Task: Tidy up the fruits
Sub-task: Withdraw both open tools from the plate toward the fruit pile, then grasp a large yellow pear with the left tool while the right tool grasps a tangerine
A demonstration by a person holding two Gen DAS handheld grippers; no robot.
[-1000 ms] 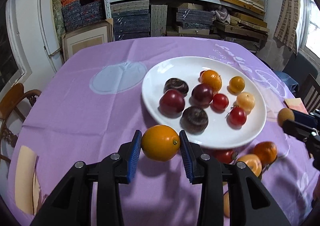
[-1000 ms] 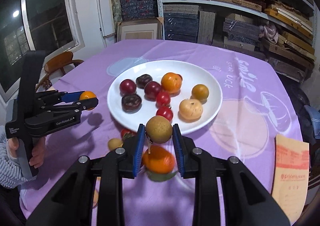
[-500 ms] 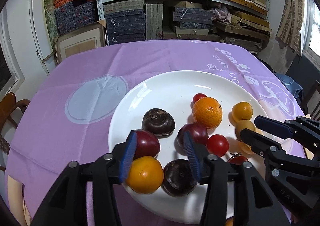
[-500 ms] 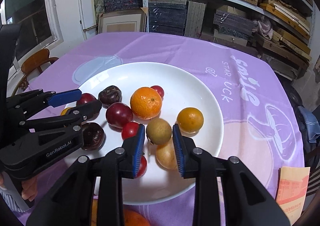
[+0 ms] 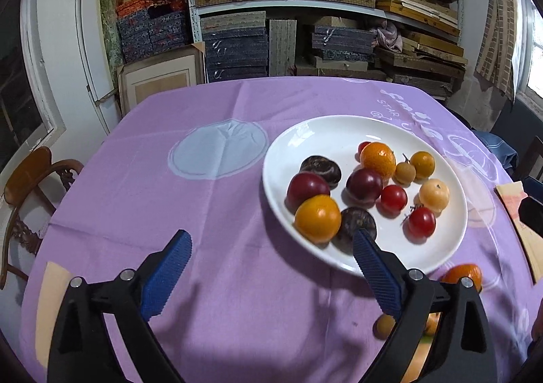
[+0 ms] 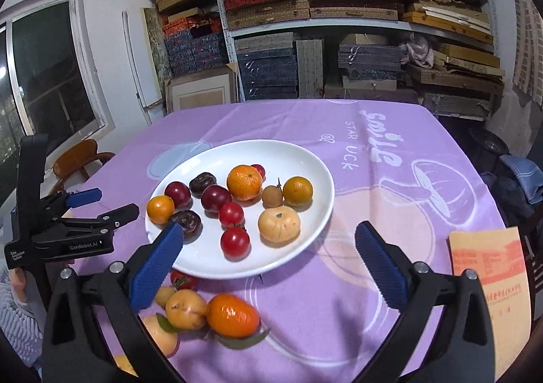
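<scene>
Both tongs, left [image 5: 271, 262] and right [image 6: 269, 254], just sprung wide, gripping nothing. Close under the right tongs, loose fruit on the purple desk [image 6: 390, 152]: a leafy orange [image 6: 232, 315] and a pale yellow fruit [image 6: 186, 309]. Farther ahead of both, the white plate [image 6: 288, 152] with an orange [image 5: 317, 219] at its near rim, plums, tomatoes and a small brown fruit [image 6: 272, 196].

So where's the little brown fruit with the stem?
In the right wrist view the brown fruit sits on the plate, towards its far right, squeezed between the big orange and a smaller orange.
</scene>
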